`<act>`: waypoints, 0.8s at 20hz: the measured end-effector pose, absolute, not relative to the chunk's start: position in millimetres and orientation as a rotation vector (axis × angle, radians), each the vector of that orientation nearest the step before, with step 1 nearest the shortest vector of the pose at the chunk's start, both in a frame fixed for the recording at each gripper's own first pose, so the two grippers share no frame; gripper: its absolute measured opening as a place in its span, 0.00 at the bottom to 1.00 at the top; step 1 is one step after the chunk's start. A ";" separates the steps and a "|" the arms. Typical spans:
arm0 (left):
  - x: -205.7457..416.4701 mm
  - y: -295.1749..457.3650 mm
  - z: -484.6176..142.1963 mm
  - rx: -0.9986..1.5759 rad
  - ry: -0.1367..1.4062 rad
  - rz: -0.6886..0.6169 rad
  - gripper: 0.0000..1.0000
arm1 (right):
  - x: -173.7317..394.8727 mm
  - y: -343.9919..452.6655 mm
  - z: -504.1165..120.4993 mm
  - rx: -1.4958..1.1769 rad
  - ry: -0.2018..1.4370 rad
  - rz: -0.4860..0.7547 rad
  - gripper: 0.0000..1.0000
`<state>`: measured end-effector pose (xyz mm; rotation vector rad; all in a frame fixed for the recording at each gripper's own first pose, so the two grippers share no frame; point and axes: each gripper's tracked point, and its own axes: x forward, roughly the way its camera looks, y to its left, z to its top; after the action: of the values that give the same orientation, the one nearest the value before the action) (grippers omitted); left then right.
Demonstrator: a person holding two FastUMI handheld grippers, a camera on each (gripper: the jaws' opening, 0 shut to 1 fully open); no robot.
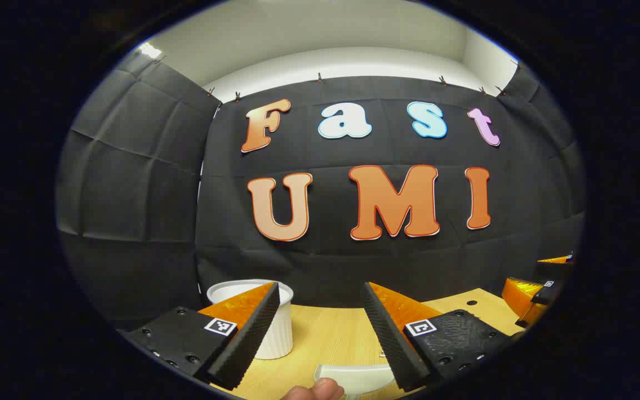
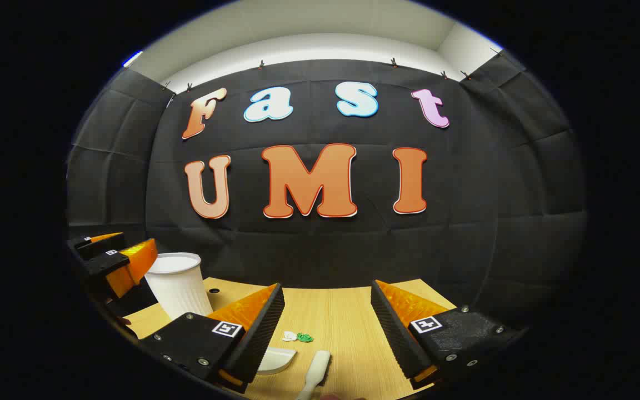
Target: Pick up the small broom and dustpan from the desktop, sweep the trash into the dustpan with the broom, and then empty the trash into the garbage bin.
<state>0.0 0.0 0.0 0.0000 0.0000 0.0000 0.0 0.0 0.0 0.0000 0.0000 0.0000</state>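
Note:
In the left gripper view my left gripper [image 1: 320,328] is open above the wooden desktop [image 1: 325,339], with the white dustpan [image 1: 356,378] lying just below and between its fingers. A fingertip of a hand [image 1: 314,390] shows at the bottom edge. In the right gripper view my right gripper [image 2: 326,328] is open over the desk [image 2: 342,316]. Below it lie the small white broom [image 2: 315,372], the white dustpan [image 2: 275,360] partly behind the left finger, and a bit of white and green trash [image 2: 298,336]. The left gripper [image 2: 117,264] shows at the far left beside the bin.
A white ribbed garbage bin [image 1: 275,328] stands at the desk's back left, partly behind my left finger; it shows as the garbage bin [image 2: 177,284] in the right gripper view. The other gripper [image 1: 536,291] sits at the right edge. Black cloth walls close the desk behind.

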 end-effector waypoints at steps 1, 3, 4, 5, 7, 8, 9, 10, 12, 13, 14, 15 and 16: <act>-0.4 2.7 0.4 0.007 -0.004 0.006 0.94 | -0.3 -2.6 -1.2 -0.010 -0.002 -0.006 0.94; -1.3 8.5 2.7 0.017 -0.007 0.022 0.94 | 1.0 -2.7 -5.0 -0.025 0.004 -0.001 0.94; -2.0 8.8 3.2 0.014 -0.004 0.026 0.94 | 1.0 -3.0 -6.5 -0.026 0.009 0.002 0.94; -3.6 8.9 0.9 0.013 0.000 0.029 0.94 | 0.5 -2.0 -7.3 -0.026 0.014 0.006 0.94; -4.1 9.6 4.7 0.016 -0.009 0.034 0.96 | -0.9 2.4 -6.4 -0.028 0.013 0.019 0.94; -3.7 9.9 7.3 0.012 -0.018 0.031 0.94 | -1.5 3.7 -4.3 -0.032 0.008 0.024 0.94; -3.6 8.3 7.2 0.013 -0.019 0.031 0.94 | -1.4 6.2 -2.1 -0.038 0.006 0.029 0.94; -4.1 7.9 8.6 0.012 -0.021 0.029 0.94 | -0.6 6.9 -0.2 -0.043 0.002 0.029 0.94; 0.6 5.4 13.5 0.014 -0.036 0.018 0.94 | -2.1 5.8 5.5 -0.044 -0.012 0.023 0.94; 3.9 3.4 17.0 0.016 -0.047 0.006 0.94 | -1.2 6.8 7.7 -0.042 -0.016 0.021 0.94; 7.7 2.5 23.0 0.021 -0.066 -0.008 0.94 | 1.2 8.7 8.7 -0.040 -0.018 0.020 0.94; 10.2 0.2 30.2 0.032 -0.093 -0.033 0.95 | 1.3 9.1 6.9 -0.042 -0.014 0.017 0.94; 14.4 -0.5 38.3 0.053 -0.124 -0.056 0.94 | 0.6 10.6 6.8 -0.045 -0.014 0.020 0.94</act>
<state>14.4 -0.5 38.3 0.0526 -0.1242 -0.0562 0.6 10.6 6.8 -0.0449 -0.0142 0.0197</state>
